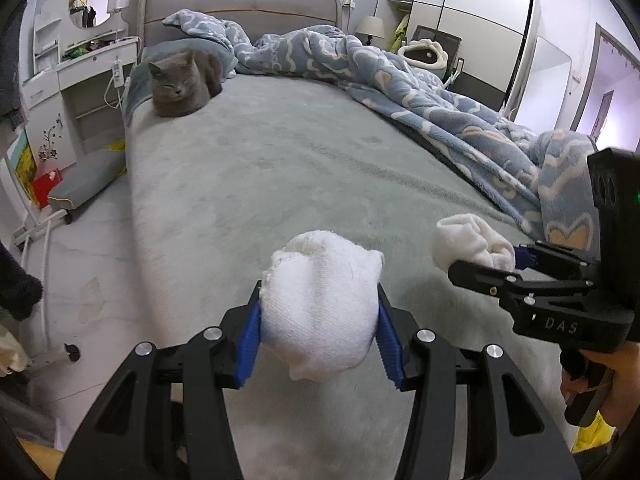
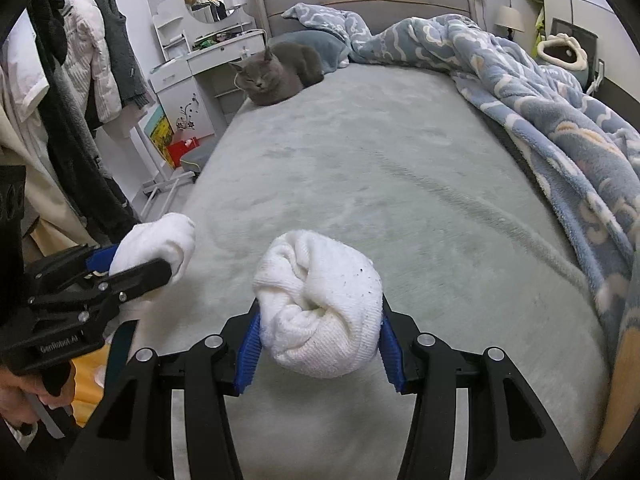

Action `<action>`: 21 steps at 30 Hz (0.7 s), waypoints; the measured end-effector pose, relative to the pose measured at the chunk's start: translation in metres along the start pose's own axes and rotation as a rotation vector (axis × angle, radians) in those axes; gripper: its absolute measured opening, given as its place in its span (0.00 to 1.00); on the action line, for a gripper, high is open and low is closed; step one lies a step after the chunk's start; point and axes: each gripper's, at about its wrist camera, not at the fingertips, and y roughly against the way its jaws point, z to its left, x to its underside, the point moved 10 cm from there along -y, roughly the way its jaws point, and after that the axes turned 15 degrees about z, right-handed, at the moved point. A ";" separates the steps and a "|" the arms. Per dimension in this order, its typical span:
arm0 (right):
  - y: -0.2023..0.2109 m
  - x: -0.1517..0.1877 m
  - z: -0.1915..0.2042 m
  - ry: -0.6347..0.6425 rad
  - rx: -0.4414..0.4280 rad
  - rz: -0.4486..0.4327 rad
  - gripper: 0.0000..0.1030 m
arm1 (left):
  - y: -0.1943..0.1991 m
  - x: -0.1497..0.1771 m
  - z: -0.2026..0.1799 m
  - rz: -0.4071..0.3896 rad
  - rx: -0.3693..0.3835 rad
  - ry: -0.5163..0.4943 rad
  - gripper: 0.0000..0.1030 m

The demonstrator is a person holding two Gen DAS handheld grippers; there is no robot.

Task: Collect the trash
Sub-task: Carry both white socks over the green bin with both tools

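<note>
Over the foot of the bed (image 1: pixel 280 168) I hold both grippers side by side. My left gripper (image 1: pixel 319 342) has its blue fingers (image 1: pixel 251 350) pinching a white cloth wad (image 1: pixel 320 308) clear of the sheet, and my right gripper (image 2: pixel 319 342) is clamped the same way on a second white wad (image 2: pixel 320 308). Each bundle bulges well past the pads, so I judge the hold soft: a quick swing could let one squeeze out and drop onto the bed or the floor. The two loads sit near each other, and a careless turn could knock them together. A grey cat (image 1: pixel 182 82) lies by the headboard, well apart, but it may stir if something falls. I see no bin in either view.
</note>
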 end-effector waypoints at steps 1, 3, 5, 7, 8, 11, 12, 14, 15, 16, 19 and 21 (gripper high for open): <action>0.002 0.002 0.006 0.001 -0.003 -0.004 0.50 | 0.004 0.004 0.002 0.000 -0.009 -0.004 0.52; 0.004 0.006 0.016 0.002 -0.008 -0.008 0.50 | 0.011 0.014 0.007 0.002 -0.029 -0.009 0.52; 0.005 0.010 0.026 0.005 -0.014 -0.010 0.50 | 0.018 0.023 0.013 0.006 -0.038 -0.007 0.52; 0.006 0.014 0.037 0.008 -0.019 -0.013 0.50 | 0.023 0.031 0.019 0.009 -0.047 -0.005 0.52; 0.006 0.016 0.041 0.009 -0.022 -0.013 0.50 | 0.026 0.036 0.022 0.012 -0.054 -0.004 0.52; 0.006 0.020 0.055 0.011 -0.029 -0.012 0.50 | 0.032 0.050 0.031 0.025 -0.066 0.005 0.52; 0.006 0.022 0.059 0.010 -0.032 -0.012 0.50 | 0.033 0.054 0.035 0.031 -0.070 0.008 0.52; 0.006 0.024 0.068 0.013 -0.036 -0.012 0.50 | 0.035 0.063 0.042 0.042 -0.079 0.016 0.52; 0.006 0.025 0.071 0.015 -0.039 -0.012 0.50 | 0.036 0.067 0.046 0.049 -0.087 0.019 0.52; 0.005 0.026 0.078 0.017 -0.045 -0.011 0.50 | 0.037 0.071 0.050 0.057 -0.096 0.021 0.52; 0.003 0.028 0.093 0.029 -0.057 -0.009 0.50 | 0.037 0.084 0.064 0.083 -0.120 0.029 0.52; 0.002 0.029 0.104 0.041 -0.063 -0.006 0.50 | 0.036 0.094 0.074 0.107 -0.125 0.043 0.52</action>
